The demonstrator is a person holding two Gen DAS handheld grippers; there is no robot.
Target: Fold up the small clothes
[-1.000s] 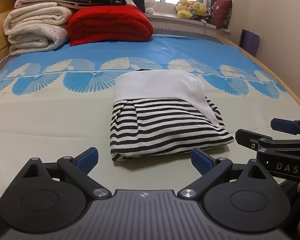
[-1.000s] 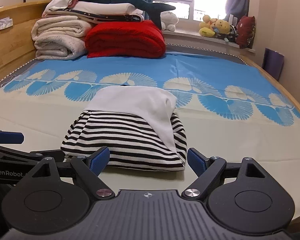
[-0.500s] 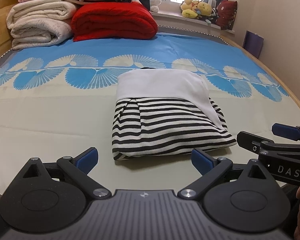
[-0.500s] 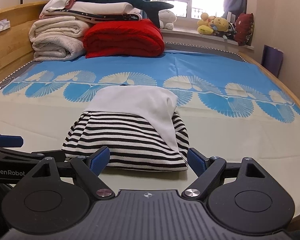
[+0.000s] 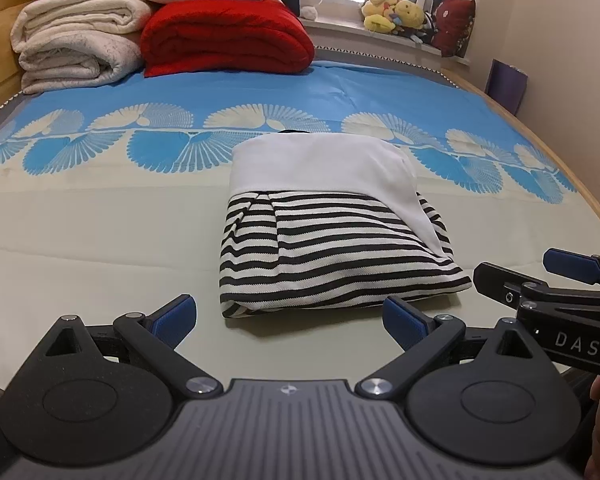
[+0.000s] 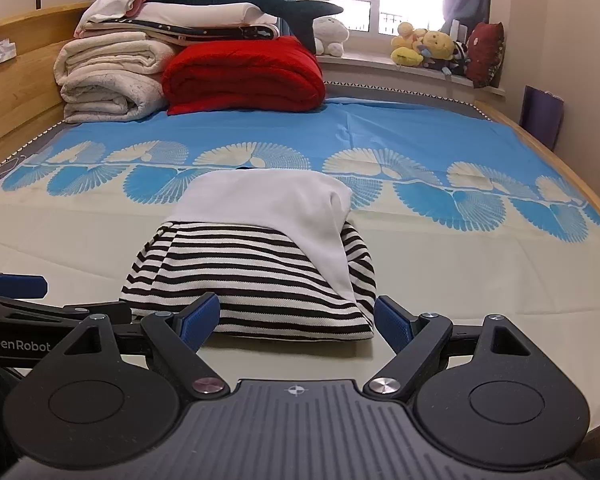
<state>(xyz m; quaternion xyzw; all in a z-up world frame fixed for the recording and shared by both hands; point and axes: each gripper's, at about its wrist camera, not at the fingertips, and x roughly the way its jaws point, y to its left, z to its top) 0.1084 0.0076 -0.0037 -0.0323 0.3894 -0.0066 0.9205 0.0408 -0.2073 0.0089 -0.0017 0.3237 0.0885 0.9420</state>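
Fingers of the left gripper (image 5: 288,316) stand wide apart and hold nothing, short of the near edge of the striped garment (image 5: 332,256); those of the right gripper (image 6: 296,322) are equally wide and empty, framing its near right corner without clear contact. The garment lies already folded into a compact bundle on the bed (image 5: 100,240), white part uppermost. Any further fold, judging from this, wants both near corners pinched through all layers together and lifted evenly.

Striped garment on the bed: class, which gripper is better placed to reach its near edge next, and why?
Probably the right gripper: open, its fingers frame the striped garment's near edge. The left gripper, also open, sits a little further back.
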